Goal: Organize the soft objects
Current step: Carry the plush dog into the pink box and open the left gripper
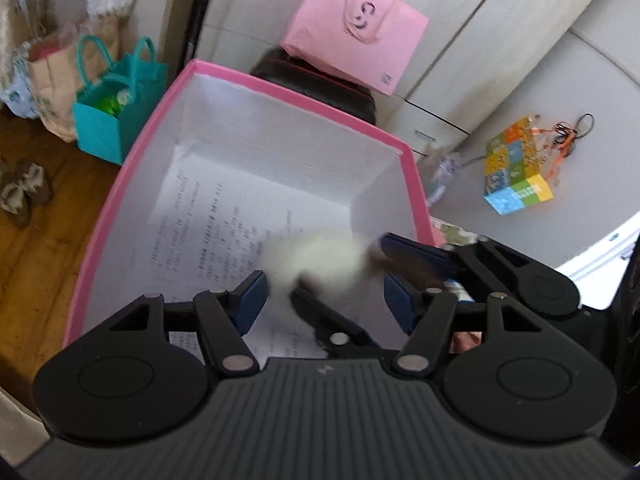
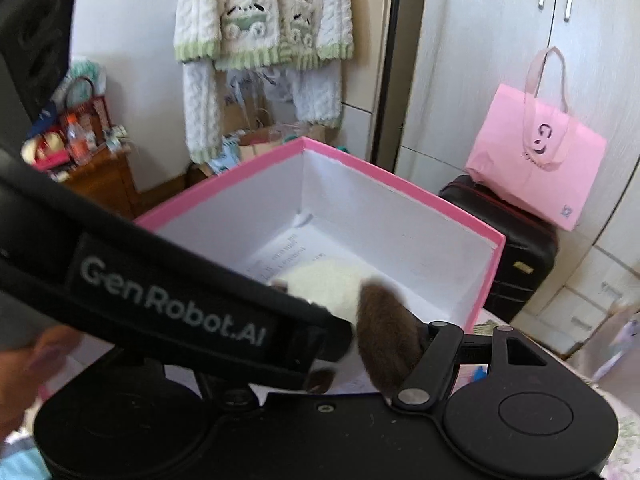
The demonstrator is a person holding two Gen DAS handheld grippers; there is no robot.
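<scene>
A pink box (image 1: 304, 100) with white inner walls stands open below both grippers, with a printed sheet (image 1: 208, 232) on its bottom. A white plush toy (image 1: 316, 258) with brown parts hangs blurred over the box's near end. My left gripper (image 1: 326, 296) is open: its blue pads stand either side of the toy, and the right pad is clear of it. My right gripper (image 1: 342, 266) reaches in from the right with its fingertips against the toy's brown bits. In the right wrist view the toy (image 2: 332, 288) and the left gripper's body (image 2: 180, 304) hide the right pads.
A pink paper bag (image 1: 356, 28) rests on a dark suitcase (image 1: 320, 84) behind the box. A teal bag (image 1: 116, 120) stands on the wooden floor at left. A colourful carton (image 1: 516, 168) lies to the right. Fleece clothes (image 2: 260, 20) hang on the wall. White wardrobes (image 2: 520, 40) stand behind.
</scene>
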